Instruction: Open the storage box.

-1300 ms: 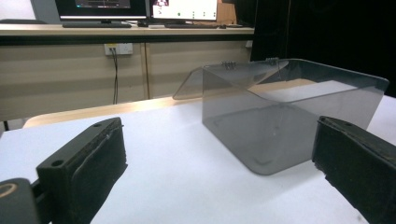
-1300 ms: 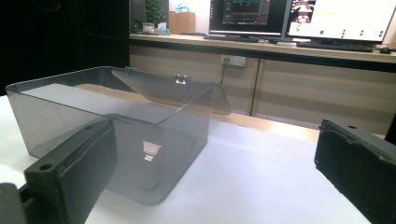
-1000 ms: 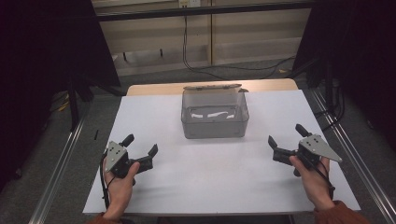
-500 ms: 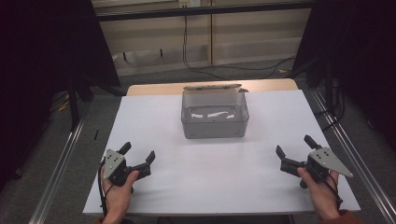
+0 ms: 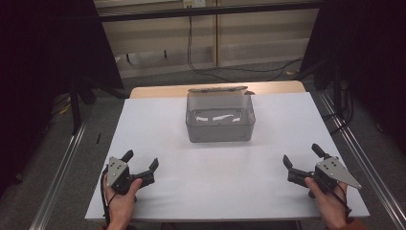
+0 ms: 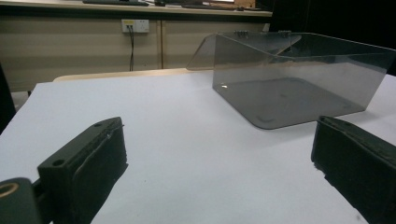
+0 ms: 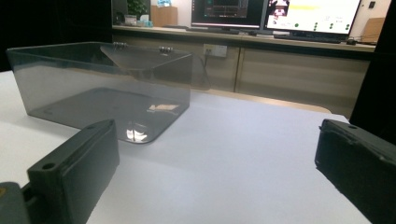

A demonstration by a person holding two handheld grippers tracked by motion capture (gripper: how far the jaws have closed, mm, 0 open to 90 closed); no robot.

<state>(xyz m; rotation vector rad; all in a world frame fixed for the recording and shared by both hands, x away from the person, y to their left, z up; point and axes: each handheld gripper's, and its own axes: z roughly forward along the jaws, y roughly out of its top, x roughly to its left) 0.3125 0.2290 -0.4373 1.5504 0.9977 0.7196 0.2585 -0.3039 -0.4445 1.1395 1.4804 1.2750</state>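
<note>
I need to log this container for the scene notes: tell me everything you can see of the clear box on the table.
The clear box is a smoky, see-through plastic-looking container, rectangular with rounded corners. Its hinged lid is swung open to the far side, two small hinges showing on the back edge. It looks empty. It stands upright on the white table, toward the far middle. Neither gripper touches it.

Even overhead light falls on the white table (image 5: 225, 187), which reads bright against a dim, nearly black surround in the high view. Shadows beneath the clear plastic box (image 5: 219, 117) are soft and short. White glare streaks the box's floor from above, and a small bright reflection sits on its base in the right gripper view. In both gripper views the near jaws are slightly soft, the monitors (image 7: 275, 13) behind washed out.
</note>
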